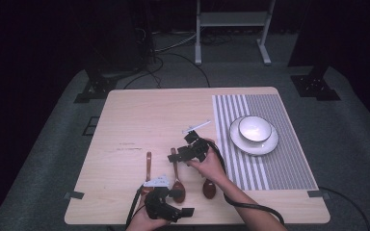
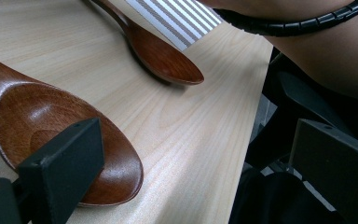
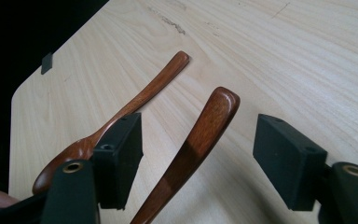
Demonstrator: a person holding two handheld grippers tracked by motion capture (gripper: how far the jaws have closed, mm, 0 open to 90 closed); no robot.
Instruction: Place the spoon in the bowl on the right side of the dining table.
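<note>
Right gripper open, middle spoon handle btwn jaws

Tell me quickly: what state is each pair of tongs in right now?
Left tongs: open, holding nothing; one jaw sits over the bowl of the middle spoon.
Right tongs: open, jaws either side of a spoon handle, not gripping it.

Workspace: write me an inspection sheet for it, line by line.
Surface: light wooden table; striped grey placemat on its right part.
Job's things: three wooden spoons; left spoon, middle spoon, right spoon; white bowl on a white plate.
Clutter: small white object near the mat.
Grippers: left hand-held gripper open beside the middle spoon's bowl; right hand-held gripper open around that spoon's handle.
Cables: black cable along the right forearm; more on the floor.
Surroundings: dark room, white frame legs.
</note>
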